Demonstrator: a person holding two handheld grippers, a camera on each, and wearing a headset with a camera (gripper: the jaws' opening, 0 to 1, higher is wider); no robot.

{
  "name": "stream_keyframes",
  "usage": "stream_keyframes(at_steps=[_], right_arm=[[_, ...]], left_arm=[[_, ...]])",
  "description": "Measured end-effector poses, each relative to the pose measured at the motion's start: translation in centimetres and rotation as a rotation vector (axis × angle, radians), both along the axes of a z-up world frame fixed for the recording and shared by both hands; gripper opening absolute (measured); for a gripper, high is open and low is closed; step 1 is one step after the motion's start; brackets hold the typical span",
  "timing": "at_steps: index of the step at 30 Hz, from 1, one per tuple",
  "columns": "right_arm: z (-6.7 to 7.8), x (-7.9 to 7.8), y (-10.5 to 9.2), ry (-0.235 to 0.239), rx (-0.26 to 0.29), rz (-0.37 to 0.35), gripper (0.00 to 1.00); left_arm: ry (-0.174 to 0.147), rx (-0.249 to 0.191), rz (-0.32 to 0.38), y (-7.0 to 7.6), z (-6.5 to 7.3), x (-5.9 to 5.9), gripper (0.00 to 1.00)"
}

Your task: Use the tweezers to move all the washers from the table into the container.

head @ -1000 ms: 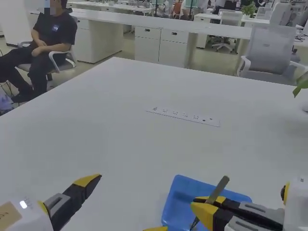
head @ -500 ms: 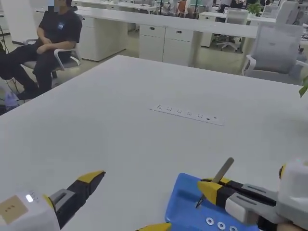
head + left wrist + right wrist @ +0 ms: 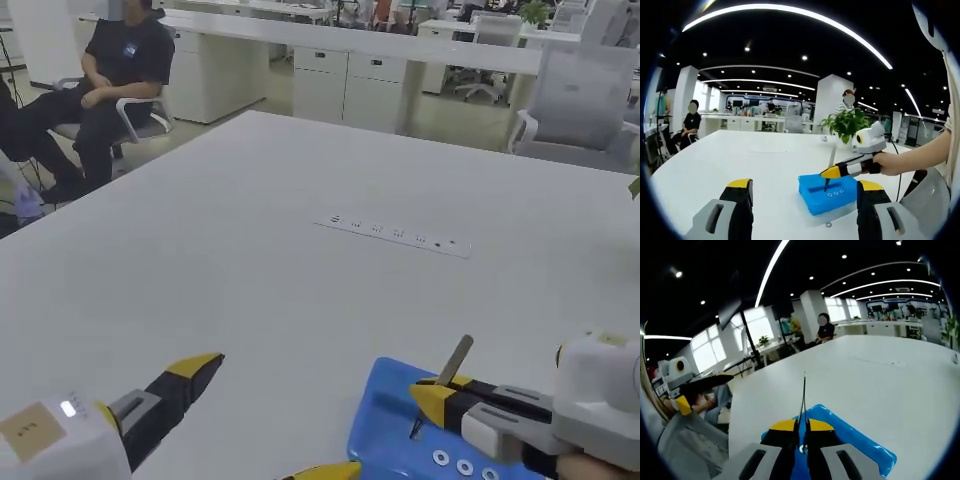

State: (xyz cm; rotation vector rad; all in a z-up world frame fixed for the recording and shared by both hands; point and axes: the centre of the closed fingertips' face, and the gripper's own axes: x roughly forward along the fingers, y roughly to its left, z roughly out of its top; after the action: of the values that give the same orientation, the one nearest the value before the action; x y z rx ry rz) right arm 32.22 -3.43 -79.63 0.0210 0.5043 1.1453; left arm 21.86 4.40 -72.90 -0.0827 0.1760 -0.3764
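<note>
Now the right gripper (image 3: 428, 397) clamps the tweezers (image 3: 456, 358) tip-down over the container (image 3: 380, 428), likely to drop washers (image 3: 452, 463) inside; the left gripper (image 3: 804, 185) idles, jaws apart.

1. The white table (image 3: 250, 250) lies open ahead of both grippers. A flush power strip (image 3: 392, 236) sits mid-table, well apart from the work.
2. The blue container (image 3: 380, 430) stands near the front edge, open on top. Its raised walls bar a flat sideways approach.
3. The right gripper (image 3: 428, 394), clamped on the tweezers (image 3: 455, 360), hangs over the container's left part, with the tweezer tips pointing down inside.
4. The left gripper (image 3: 265, 415), jaws wide apart, sits left of the container with bare table between them.
5. A potted plant (image 3: 845, 125) stands beyond the container.
</note>
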Motion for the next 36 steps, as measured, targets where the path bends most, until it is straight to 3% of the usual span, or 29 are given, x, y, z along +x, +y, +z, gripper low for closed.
stream_keyframes(at_steps=[5,15,36], right_arm=[[-1.2,0.5,-0.1,-0.004,-0.049,-0.007,0.03],[-3.3,0.5,-0.1,0.006,-0.092,0.002,0.03],[-3.3,0.4,0.2,-0.017,-0.103,0.017,0.03]], left_arm=[[0.0,0.001,-0.001,0.0,0.0,0.0,0.87],[0.001,0.0,-0.001,0.0,0.0,0.1,0.87],[0.005,0.006,-0.003,0.0,-0.1,0.1,0.86]])
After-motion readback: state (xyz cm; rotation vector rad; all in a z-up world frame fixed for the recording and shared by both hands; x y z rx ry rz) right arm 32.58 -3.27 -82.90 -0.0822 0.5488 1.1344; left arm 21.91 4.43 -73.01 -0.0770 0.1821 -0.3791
